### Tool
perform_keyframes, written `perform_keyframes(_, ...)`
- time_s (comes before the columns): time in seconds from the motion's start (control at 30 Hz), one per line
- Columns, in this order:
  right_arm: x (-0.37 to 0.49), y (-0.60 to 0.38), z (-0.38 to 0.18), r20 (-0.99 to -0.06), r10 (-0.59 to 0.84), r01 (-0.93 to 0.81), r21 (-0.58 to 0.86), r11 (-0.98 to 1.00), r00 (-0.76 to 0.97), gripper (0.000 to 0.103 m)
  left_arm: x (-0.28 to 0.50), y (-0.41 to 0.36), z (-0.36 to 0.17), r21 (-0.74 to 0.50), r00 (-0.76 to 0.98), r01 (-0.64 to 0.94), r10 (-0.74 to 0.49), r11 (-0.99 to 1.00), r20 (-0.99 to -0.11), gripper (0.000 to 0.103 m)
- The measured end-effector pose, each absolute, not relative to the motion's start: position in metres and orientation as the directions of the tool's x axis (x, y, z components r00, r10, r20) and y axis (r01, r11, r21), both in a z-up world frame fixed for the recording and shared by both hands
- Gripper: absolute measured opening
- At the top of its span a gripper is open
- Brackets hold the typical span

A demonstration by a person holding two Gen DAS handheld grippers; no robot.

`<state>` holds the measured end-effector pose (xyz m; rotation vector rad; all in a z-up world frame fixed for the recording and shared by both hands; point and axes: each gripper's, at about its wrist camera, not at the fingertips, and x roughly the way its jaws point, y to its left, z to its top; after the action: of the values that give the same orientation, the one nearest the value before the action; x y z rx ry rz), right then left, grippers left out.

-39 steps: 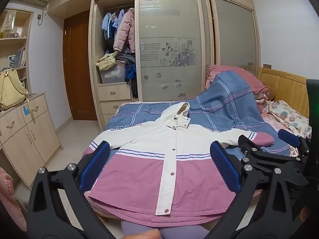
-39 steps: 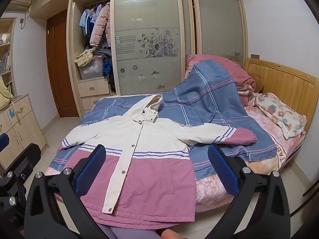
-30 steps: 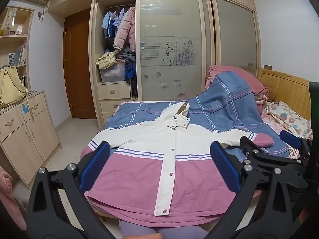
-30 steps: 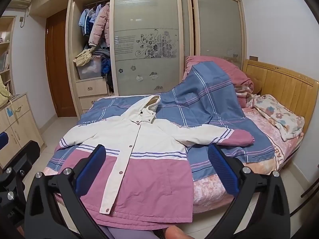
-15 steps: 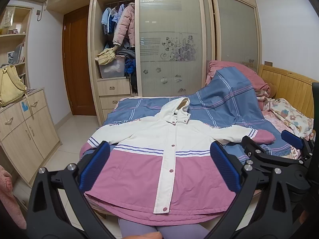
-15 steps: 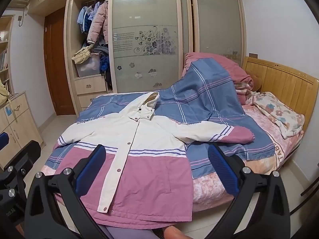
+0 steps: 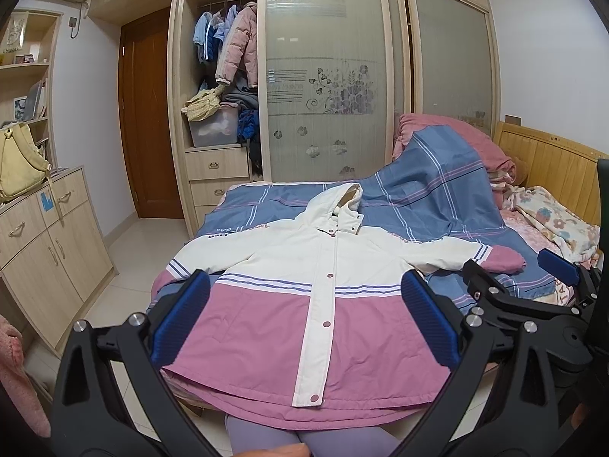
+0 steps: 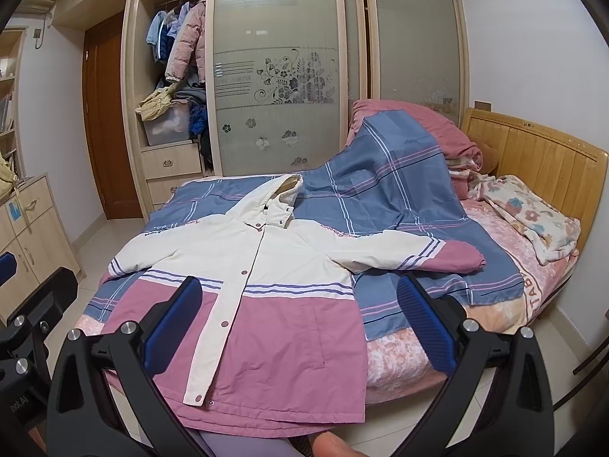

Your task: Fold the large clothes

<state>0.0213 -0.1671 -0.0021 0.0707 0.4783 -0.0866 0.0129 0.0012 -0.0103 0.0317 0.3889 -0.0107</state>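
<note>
Left gripper (image 7: 304, 321) nearest the lens, jaws spread wide, blue pads (image 7: 182, 321) holding nothing, hovering above the hem w/o touching. Right gripper (image 8: 298, 321) same: wide apart, nothing between its fingers, also off the fabric; its body shows at the right edge of the left wrist view.

Just beyond: hooded jacket (image 7: 304, 304) laid flat, front up, snapped shut, on the near end of the bed (image 8: 399, 354). Lower half pink, upper half cream w/ blue stripes, hem hanging slightly over the edge. Both sleeves spread out; one pink cuff (image 8: 462, 257) rests on the blue plaid cover (image 8: 380, 198). Hood (image 8: 283, 190) points away.

Farther: floral blanket (image 8: 533, 221) by the wooden headboard (image 8: 533, 152). Back wall: wardrobe (image 7: 323, 95) w/ frosted sliding doors, open section w/ hanging coats, brown door (image 7: 148, 122) beside it.
</note>
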Motion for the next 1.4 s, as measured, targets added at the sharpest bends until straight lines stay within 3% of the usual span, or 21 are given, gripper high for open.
perform_keyframes(1.4,0.020,-0.169,-0.020,-0.481,-0.064,0.100,0.049,0.994,0.874,0.102,0.018,0.002,-0.044,0.025,0.913,0.013,-0.002,1.000,-0.407,0.101)
